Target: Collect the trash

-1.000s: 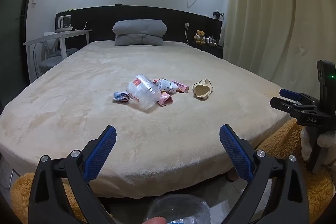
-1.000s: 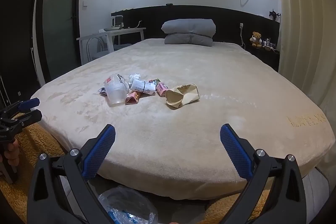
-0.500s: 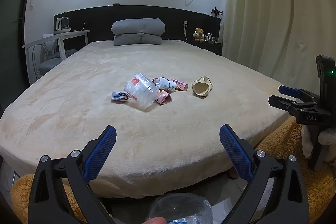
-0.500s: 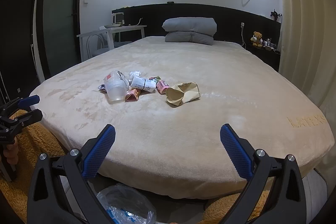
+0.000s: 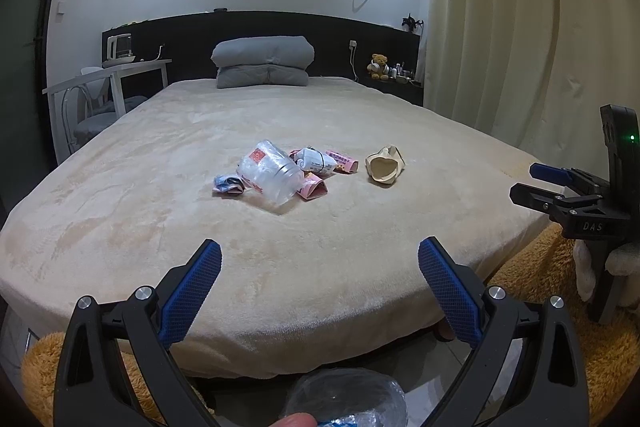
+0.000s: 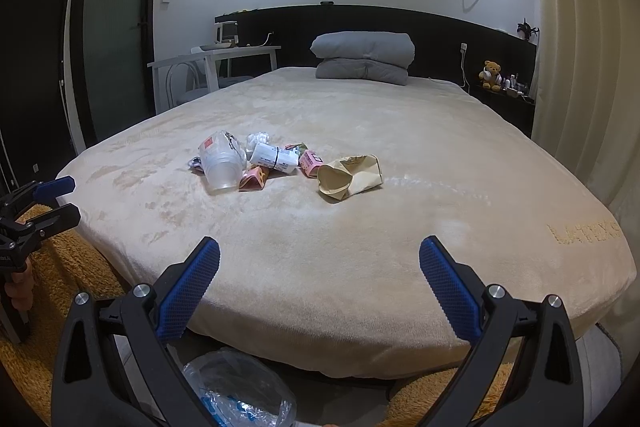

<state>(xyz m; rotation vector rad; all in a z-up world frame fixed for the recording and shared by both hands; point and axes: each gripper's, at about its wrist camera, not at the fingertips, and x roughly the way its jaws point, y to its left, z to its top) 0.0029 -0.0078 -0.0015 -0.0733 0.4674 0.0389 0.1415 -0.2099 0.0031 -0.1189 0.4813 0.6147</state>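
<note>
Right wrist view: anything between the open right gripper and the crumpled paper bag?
Nothing. In the right wrist view, only bare beige bedspread lies between the right gripper and the paper bag.

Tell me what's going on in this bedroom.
A person is holding a two-finger claw in each hand at the foot of a bed, set to collect trash. Both the left claw and the right claw are open and empty, short of the litter. A clear plastic cup, a crumpled paper bag and small wrappers lie untouched mid-bed. A clear plastic bag sits below, near the floor.
</note>
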